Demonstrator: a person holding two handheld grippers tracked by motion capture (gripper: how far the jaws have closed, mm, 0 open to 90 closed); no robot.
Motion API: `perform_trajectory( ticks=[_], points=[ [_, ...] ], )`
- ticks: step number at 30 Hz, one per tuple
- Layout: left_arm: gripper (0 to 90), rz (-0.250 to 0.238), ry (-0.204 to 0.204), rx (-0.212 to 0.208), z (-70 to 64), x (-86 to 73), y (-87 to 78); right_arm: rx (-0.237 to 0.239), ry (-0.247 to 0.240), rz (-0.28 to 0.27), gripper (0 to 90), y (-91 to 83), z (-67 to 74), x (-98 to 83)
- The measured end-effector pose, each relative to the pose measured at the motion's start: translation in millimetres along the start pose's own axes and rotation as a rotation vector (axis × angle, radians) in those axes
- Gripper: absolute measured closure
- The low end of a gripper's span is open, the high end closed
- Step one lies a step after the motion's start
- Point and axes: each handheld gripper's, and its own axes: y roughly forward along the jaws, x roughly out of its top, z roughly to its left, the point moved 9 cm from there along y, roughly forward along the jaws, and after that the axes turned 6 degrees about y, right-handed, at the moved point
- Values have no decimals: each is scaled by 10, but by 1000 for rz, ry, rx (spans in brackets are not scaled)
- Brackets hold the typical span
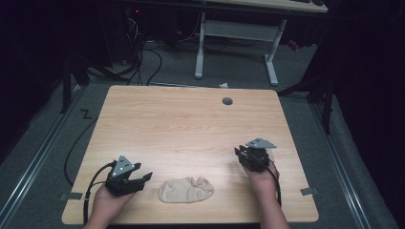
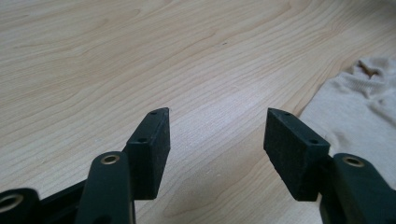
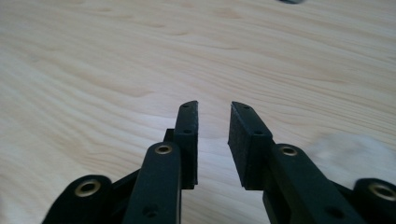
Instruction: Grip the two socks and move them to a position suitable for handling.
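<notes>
both jaws empty, sock lying loose on the counter

sock sits lower centre, flat and bunched, between my hands so either can reach it. left gripper jaws wide open, aimed just beside it; right gripper jaws part open, holding nothing, well apart at right.

wooden table, grey grommet, white desk frame

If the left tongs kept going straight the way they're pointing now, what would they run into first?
Probably nothing but bare tabletop. The left tongs stand open with only wood between and ahead of them. The beige sock lies off to the side of that line, though depth is hard to judge.
</notes>
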Motion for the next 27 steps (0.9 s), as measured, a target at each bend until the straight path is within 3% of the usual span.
perform_trajectory(
  ticks=[8,10,11,13,20,27],
  points=[
    [415,-17,-12,-7,16,43,-1,-129,138,-31,890,-178,-700,-87],
    [413,-16,-13,-7,15,38,5,-147,146,-30,899,-182,-781,-109],
    [412,-8,-8,-9,16,27,8,-182,158,-13,900,-187,-902,-155],
    [411,-7,-9,-12,9,20,15,-209,159,6,900,-167,-975,-196],
    [409,1,3,-13,-13,14,34,-226,124,94,900,13,-964,-323],
    [406,4,11,-20,-44,11,51,-172,63,132,899,105,-711,-340]
  ],
)
